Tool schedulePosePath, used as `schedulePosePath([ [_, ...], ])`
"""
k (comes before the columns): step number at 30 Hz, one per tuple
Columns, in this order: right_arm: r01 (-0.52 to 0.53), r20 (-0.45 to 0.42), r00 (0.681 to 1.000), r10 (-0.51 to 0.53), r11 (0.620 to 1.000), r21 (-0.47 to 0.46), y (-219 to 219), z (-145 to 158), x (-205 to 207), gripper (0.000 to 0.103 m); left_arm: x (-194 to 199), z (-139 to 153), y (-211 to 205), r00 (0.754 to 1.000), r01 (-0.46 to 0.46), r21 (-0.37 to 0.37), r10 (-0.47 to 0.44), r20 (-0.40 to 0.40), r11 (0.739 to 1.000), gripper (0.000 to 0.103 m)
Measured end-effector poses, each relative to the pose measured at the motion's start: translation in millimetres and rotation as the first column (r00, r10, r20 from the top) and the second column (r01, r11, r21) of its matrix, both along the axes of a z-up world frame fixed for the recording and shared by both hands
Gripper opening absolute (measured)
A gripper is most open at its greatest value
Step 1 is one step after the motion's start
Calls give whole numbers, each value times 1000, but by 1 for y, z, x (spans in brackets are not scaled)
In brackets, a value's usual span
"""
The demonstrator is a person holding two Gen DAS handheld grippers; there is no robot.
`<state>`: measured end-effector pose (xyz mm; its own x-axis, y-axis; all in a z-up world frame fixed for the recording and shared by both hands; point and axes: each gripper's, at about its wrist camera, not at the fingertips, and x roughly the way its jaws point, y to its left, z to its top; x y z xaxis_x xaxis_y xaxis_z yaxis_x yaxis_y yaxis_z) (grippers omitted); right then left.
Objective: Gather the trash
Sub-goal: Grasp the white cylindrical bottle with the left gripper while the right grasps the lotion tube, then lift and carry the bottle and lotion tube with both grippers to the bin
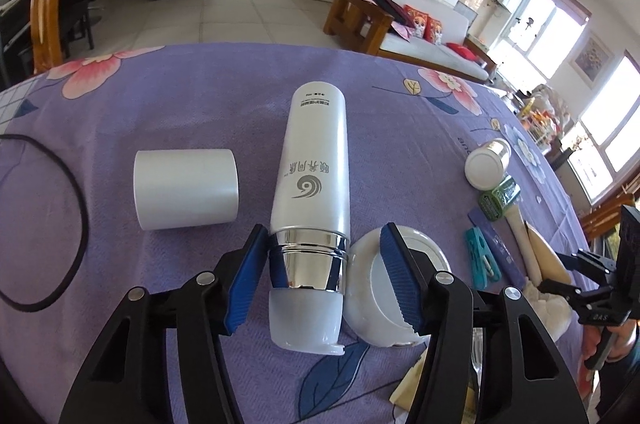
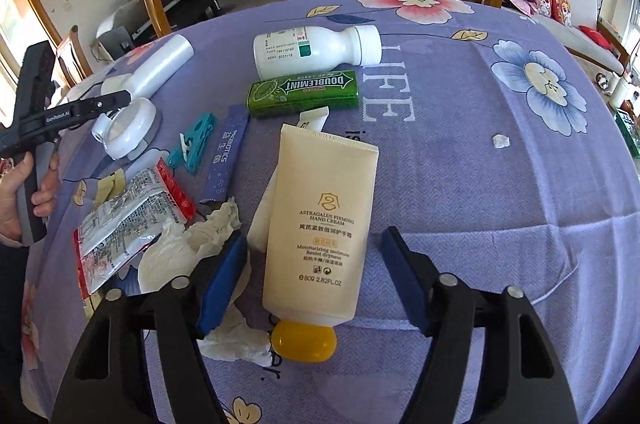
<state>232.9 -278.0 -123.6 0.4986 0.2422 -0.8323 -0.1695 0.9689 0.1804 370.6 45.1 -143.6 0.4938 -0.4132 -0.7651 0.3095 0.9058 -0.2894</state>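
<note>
your left gripper (image 1: 324, 276) stands open around the silver collar of the white bottle (image 1: 310, 220), which lies on the table (image 1: 400, 151) with its loose cap (image 1: 186, 188) beside it. the right pad hangs over the round white jar (image 1: 362, 288), so closing may push the jar, and the smooth collar may slip out. your right gripper (image 2: 316, 284) is open too, astride the hand cream tube (image 2: 320, 224) near the front edge; the crumpled tissue (image 2: 188, 248) touches the left pad and may get pinched together with the tube.
</note>
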Motion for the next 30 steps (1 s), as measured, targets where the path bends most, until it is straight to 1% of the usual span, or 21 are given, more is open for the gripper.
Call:
schedulePosePath([
  [1,1,0,1000,-1,1000,-13,1,1,-1,47,-1,0,-1,1000,2,0,-2,7,1000,55],
  [2,1,-2,1000,-1,1000,-9,1,1,-2,45,-3,2,-1,1000,-13,8,13,25,1000,42],
  [3,6,0,1000,-6,1000,-4,1,1,-4,45,-4,2,-2,999,-21,28,20,33,999,42],
  [4,10,4,1000,-10,1000,0,1,1,-7,45,-4,1,-2,999,-23,29,22,30,999,42],
  [7,22,10,1000,-22,999,35,-2,1,-13,44,-5,-1,0,999,-37,9,36,37,999,42],
  [11,36,23,999,-38,996,88,-7,7,-24,44,-10,-1,-4,997,-52,21,51,63,998,42],
  [16,37,34,999,-42,990,137,-13,17,-36,44,-18,6,-5,991,-74,14,73,110,997,42],
  [18,36,36,999,-41,988,148,-14,19,-40,44,-18,7,-5,991,-75,13,73,109,997,42],
  [19,35,33,999,-40,987,158,-15,20,-42,44,-19,7,-5,992,-72,19,70,104,997,42],
  [21,35,30,999,-41,985,170,-16,20,-46,44,-17,4,-8,994,-70,57,66,82,996,42],
  [23,31,29,999,-36,985,169,-15,19,-48,44,-13,1,-7,995,-78,66,73,70,995,42],
  [26,31,23,999,-35,986,166,-14,15,-48,44,-7,0,-4,994,-94,55,91,67,994,42],
  [28,30,19,999,-34,986,166,-13,13,-48,44,-1,0,-10,992,-103,87,96,78,991,43],
  [30,29,16,999,-32,986,167,-13,11,-48,44,7,0,-18,992,-102,139,90,93,985,48],
])
